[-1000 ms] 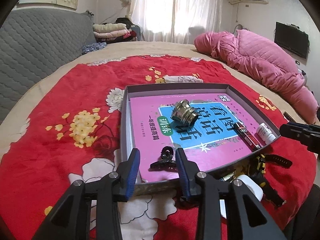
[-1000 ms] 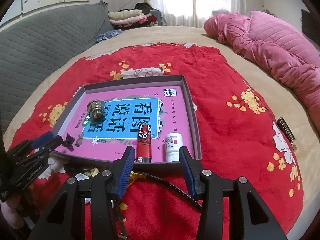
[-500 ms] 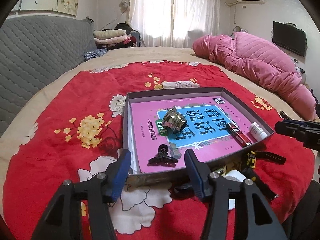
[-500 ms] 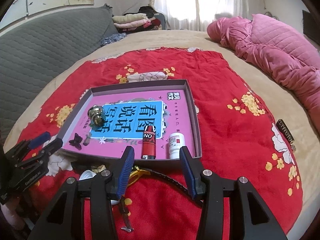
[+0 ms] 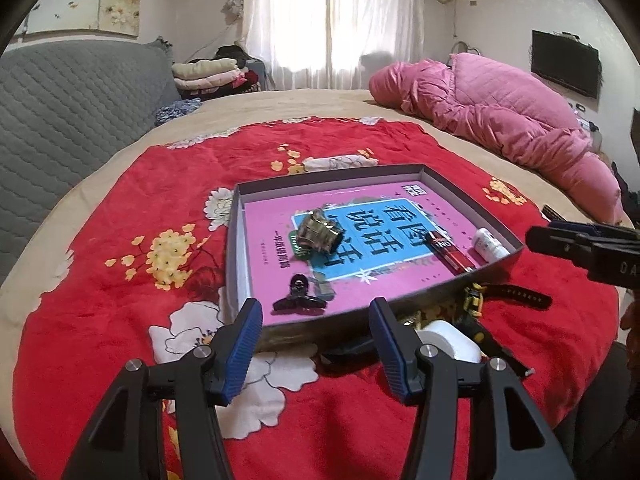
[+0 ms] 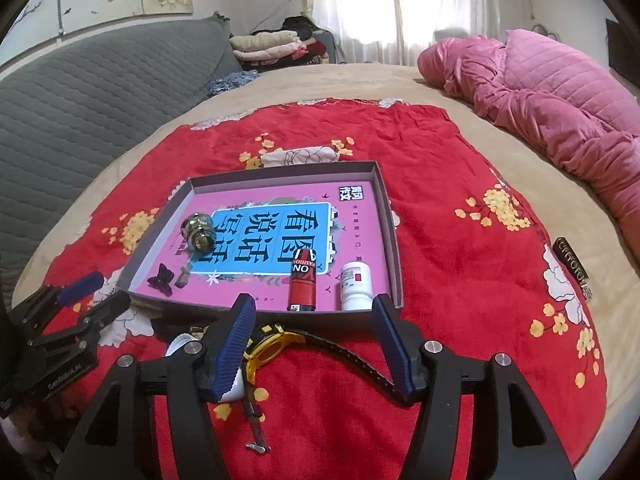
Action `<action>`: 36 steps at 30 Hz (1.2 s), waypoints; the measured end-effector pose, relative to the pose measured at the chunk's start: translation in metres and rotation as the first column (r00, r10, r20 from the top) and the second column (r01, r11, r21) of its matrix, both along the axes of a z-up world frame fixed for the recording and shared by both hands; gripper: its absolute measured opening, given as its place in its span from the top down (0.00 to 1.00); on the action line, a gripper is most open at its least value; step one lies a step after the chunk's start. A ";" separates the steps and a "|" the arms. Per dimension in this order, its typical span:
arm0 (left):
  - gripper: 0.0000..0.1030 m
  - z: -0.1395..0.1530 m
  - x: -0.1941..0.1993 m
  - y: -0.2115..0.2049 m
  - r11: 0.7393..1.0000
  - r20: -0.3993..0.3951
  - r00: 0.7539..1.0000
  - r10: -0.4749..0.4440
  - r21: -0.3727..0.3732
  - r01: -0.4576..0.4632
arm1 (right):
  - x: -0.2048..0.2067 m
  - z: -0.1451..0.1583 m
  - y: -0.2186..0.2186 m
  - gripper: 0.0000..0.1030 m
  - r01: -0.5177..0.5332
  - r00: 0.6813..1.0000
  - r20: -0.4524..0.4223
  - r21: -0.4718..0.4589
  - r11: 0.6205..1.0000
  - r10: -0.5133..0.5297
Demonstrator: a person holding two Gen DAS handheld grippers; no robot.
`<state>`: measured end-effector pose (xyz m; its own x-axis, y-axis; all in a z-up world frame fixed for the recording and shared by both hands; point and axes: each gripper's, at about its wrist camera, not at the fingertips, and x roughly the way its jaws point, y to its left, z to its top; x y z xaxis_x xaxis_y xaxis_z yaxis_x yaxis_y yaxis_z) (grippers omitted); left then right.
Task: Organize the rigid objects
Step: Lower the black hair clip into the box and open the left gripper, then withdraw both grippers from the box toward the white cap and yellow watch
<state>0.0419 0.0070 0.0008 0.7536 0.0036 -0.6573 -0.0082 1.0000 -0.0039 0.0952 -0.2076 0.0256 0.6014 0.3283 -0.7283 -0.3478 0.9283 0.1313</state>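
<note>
We hold both grippers, left (image 5: 316,344) and right (image 6: 314,342), spread wide and empty just short of the tray (image 6: 396,256). Inside lie the knob (image 6: 197,232), clip (image 6: 162,279), lighter (image 6: 303,280) and bottle (image 6: 355,285); the watch (image 6: 272,346) lies outside on the blanket (image 6: 460,272).

The tray's (image 6: 394,240) middle lies open; its near wall and the watch (image 6: 276,346) block the right gripper (image 6: 314,346).

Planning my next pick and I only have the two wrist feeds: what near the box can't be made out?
- White round object, left wrist view: half behind right finger of left tongs; identity unclear.
- Yellow-and-black wristwatch, right wrist view: partly behind left finger of right tongs.
- Dark items below grey shallow box: shadowed by its front wall.
- Small metal piece: too small to identify.
</note>
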 end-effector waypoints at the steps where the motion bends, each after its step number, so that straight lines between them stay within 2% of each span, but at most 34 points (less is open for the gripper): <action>1: 0.46 0.000 0.000 -0.002 1.000 -0.004 1.000 -0.006 0.001 0.006 | 0.000 0.000 0.000 0.39 -0.001 1.000 -0.001 0.001 1.000 0.001; 16: 0.46 -0.004 -0.006 -0.010 1.000 -0.042 0.999 -0.022 0.006 0.022 | -0.003 -0.004 -0.002 0.39 -0.001 1.000 -0.022 0.015 1.000 0.002; 36: 0.46 -0.004 -0.015 -0.019 0.998 -0.083 0.994 -0.065 -0.021 0.063 | -0.020 -0.024 0.008 0.39 -0.075 0.992 -0.100 0.004 0.997 0.075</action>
